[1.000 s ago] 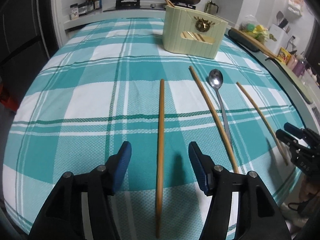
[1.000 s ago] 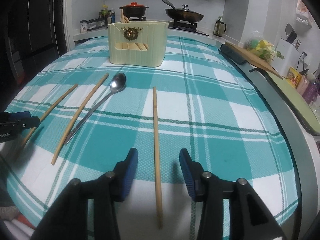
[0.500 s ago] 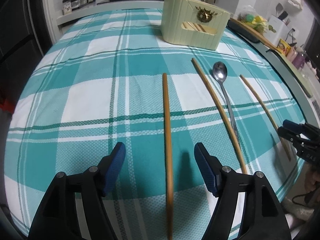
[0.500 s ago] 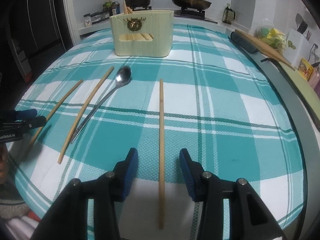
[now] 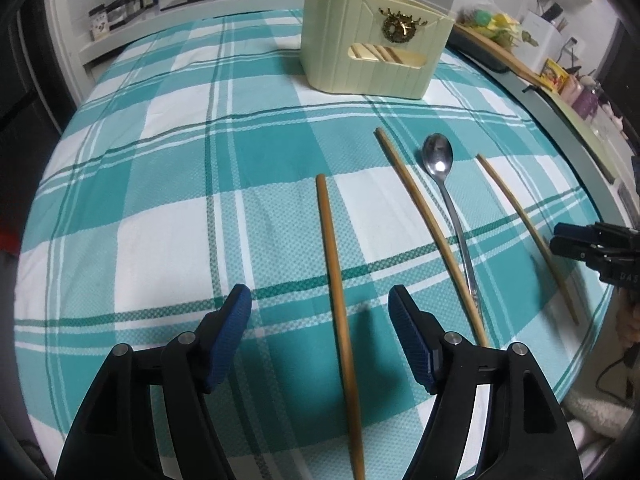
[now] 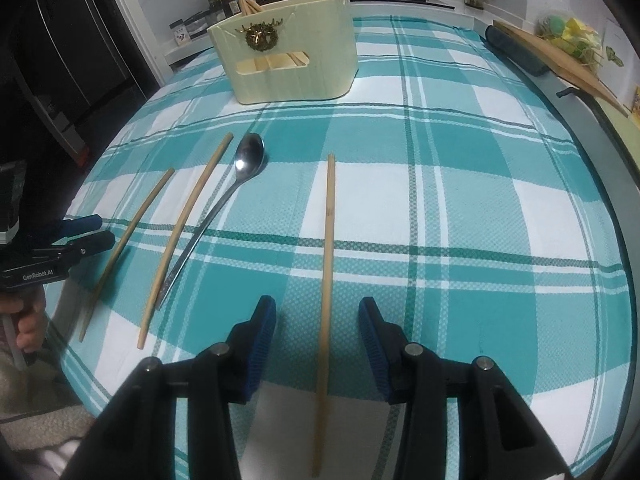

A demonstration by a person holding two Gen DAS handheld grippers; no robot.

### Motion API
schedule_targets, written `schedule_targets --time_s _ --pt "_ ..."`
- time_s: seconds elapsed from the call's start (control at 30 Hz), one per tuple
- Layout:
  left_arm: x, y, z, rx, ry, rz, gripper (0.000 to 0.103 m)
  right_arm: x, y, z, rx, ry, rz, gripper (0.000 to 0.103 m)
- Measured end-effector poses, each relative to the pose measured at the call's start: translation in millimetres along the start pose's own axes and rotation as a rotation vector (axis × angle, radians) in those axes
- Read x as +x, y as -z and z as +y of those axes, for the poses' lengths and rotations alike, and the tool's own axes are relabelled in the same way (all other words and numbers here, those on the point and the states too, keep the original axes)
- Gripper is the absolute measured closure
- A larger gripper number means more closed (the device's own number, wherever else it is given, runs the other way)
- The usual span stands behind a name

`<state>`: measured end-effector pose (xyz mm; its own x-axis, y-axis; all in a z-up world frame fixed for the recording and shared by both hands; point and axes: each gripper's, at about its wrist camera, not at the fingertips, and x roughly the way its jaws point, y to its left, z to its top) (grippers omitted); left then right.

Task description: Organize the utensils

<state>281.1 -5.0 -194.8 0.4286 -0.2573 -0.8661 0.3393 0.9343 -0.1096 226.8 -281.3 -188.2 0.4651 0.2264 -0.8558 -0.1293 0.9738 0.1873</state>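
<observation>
Teal-and-white checked cloth [image 5: 168, 208], woven and lightly dimpled, covers the table under us. On it lie four slim wooden chopsticks and one polished steel spoon [image 5: 439, 160] with a long thin handle and an oval bowl that catches a glint of light. At the far side stands the cream ribbed utensil holder [image 5: 372, 40], round-cornered, with a brass stag emblem and a slot on its face; more chopstick ends poke up from its back.

We see the left gripper [image 5: 320, 318] spread wide, its blue ridged pads standing either side of the leftmost chopstick [image 5: 334, 264] and well clear of it, gripping nothing. Its jaws have just been opening, with that stick lying between them. The right gripper [image 6: 317, 322] is parted more narrowly; the rightmost chopstick [image 6: 328, 240] runs between its pads, which stand just off the wood on both sides, so it is not clamped.

Against a second ago, the holder sits larger and higher in both views, the left jaws are wider, and every utensil lies where it did on the cloth.
</observation>
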Motion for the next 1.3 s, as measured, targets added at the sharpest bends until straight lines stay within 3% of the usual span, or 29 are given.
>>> schedule_targets --time_s 0.13,0.5,0.6,0.67,0.73,0.8,0.9,1.0,1.3 --pt "11.1 -14.8 2.5 0.01 -0.001 0.02 0.03 9.6 -18.9 -8.5 0.012 -0.013 0.03 0.059" --pt "44.7 -35.6 -12.0 0.098 -0.077 0.088 0.037 53.9 -59.1 6.8 -0.143 0.054 0.159 0.061" --pt "48.5 -44.7 -11.4 0.093 -0.074 0.096 0.05 63.3 -70.0 16.3 -0.194 0.102 0.163 0.066" --pt "49.4 -49.8 -12.5 0.091 -0.056 0.096 0.078 68.6 -79.4 18.5 -0.19 0.114 0.165 0.073" --pt "50.2 -52.7 -14.4 0.085 -0.056 0.095 0.096 72.9 -87.4 19.6 -0.188 0.125 0.169 0.095" --pt "49.2 -53.5 -13.0 0.063 -0.048 0.084 0.098 74.8 -92.6 16.8 -0.169 0.117 0.161 0.097" --pt "28.9 -53.7 -9.9 0.021 -0.022 0.013 0.098 69.0 -95.8 6.8 -0.093 0.06 0.12 0.097" --pt "-7.8 -56.6 -8.9 0.0 -0.008 -0.088 0.098 42.9 -97.3 7.2 -0.054 -0.017 0.019 0.097" --pt "-128.0 -64.5 -11.8 0.011 0.027 -0.39 0.098 -74.1 -108.8 38.7 -0.119 -0.065 -0.303 0.097"
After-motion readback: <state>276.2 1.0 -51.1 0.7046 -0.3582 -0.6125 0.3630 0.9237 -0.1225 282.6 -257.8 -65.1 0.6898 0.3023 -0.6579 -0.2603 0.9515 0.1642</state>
